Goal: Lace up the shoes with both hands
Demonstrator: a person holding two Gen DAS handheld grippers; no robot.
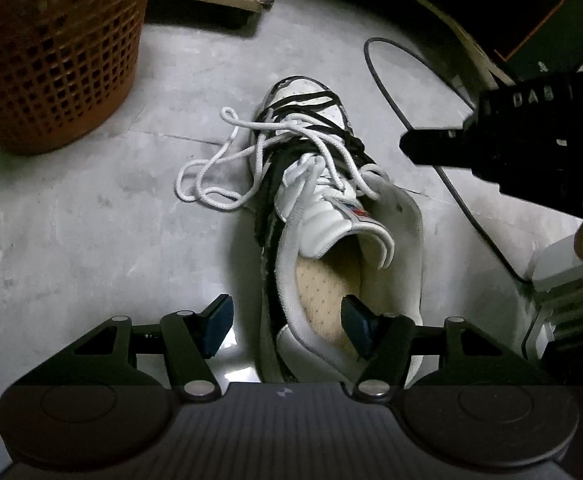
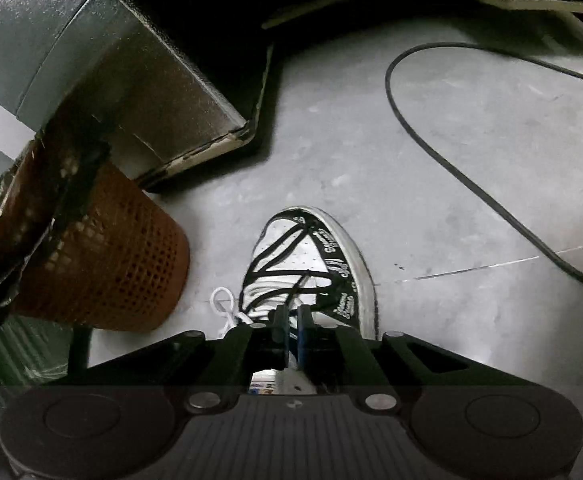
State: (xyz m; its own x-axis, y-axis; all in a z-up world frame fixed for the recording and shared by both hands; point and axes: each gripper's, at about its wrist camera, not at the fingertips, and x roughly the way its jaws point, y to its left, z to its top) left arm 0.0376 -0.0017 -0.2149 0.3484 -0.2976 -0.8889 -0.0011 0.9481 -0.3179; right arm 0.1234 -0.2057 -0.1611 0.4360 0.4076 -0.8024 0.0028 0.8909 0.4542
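Note:
A white and black sneaker [image 1: 331, 208] lies on the grey floor, toe pointing away. Its white lace [image 1: 211, 176] hangs loose in loops to the left of the shoe, and one end [image 1: 383, 240] droops over the tongue. My left gripper [image 1: 287, 326] is open above the heel, its jaws either side of the left collar, holding nothing. My right gripper [image 1: 411, 144] hovers at the right of the shoe with its jaws together. In the right wrist view the right gripper [image 2: 291, 332] is shut above the sneaker's [image 2: 311, 256] laces; nothing shows between the pads.
An orange mesh basket [image 1: 51, 52] stands at the left, also in the right wrist view [image 2: 103, 264]. A black cable [image 1: 395, 96] curves over the floor right of the shoe. A dark box [image 2: 111, 80] stands behind. A white ribbed object [image 1: 555, 280] sits at the right.

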